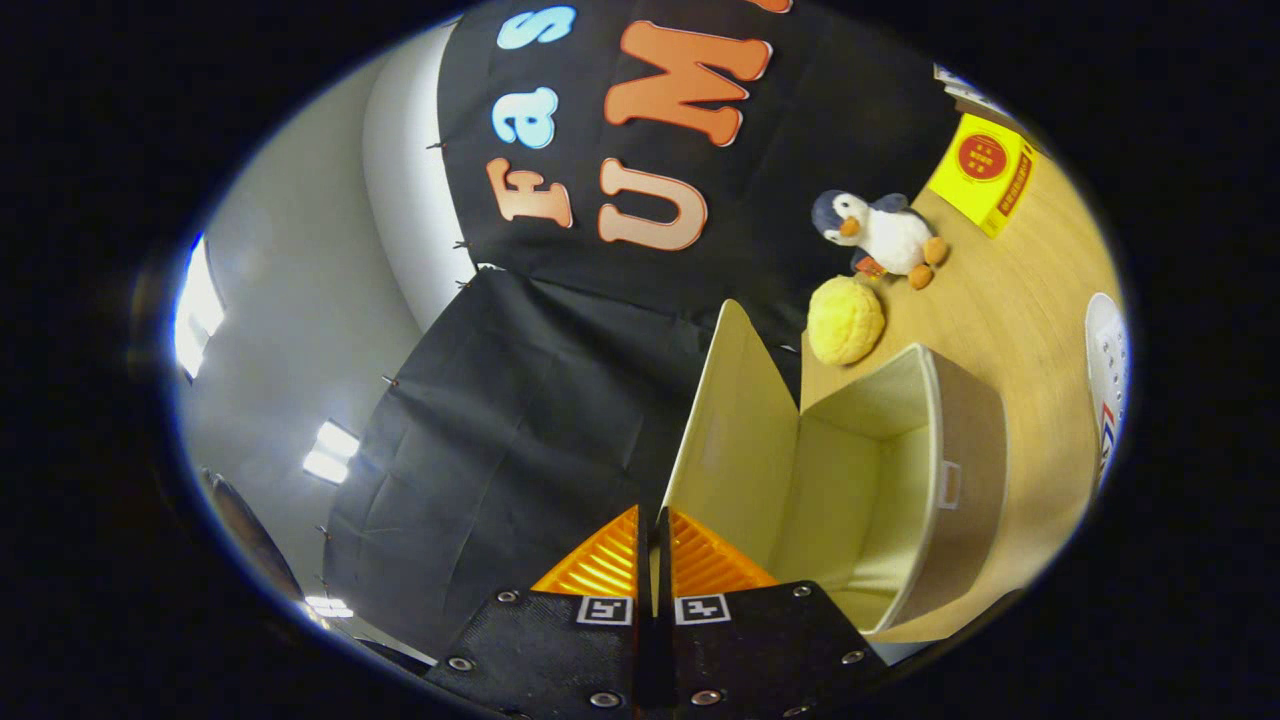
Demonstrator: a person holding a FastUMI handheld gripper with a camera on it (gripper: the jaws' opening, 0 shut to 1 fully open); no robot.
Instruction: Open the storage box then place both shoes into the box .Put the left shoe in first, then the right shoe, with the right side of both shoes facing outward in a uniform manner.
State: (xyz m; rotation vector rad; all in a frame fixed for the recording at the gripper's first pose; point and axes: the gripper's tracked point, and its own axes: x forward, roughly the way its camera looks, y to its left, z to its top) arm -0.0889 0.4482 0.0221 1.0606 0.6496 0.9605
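Your gripper (652, 525) is nearly closed, orange fingers (600, 565) w/ just a thin slit between them, pinching the edge of the lid (735, 430). Lid is swung up, standing off the box (900, 470), which lies open w/ cream inside showing, just ahead & right of the fingers. Box sits on the wood table (1010, 310). One white shoe (1108, 385) lies beyond the box at the far right, well apart from it. Past the box: yellow plush ball (845, 320), touching or just beside a penguin toy (885, 235), then a yellow carton (985, 170).
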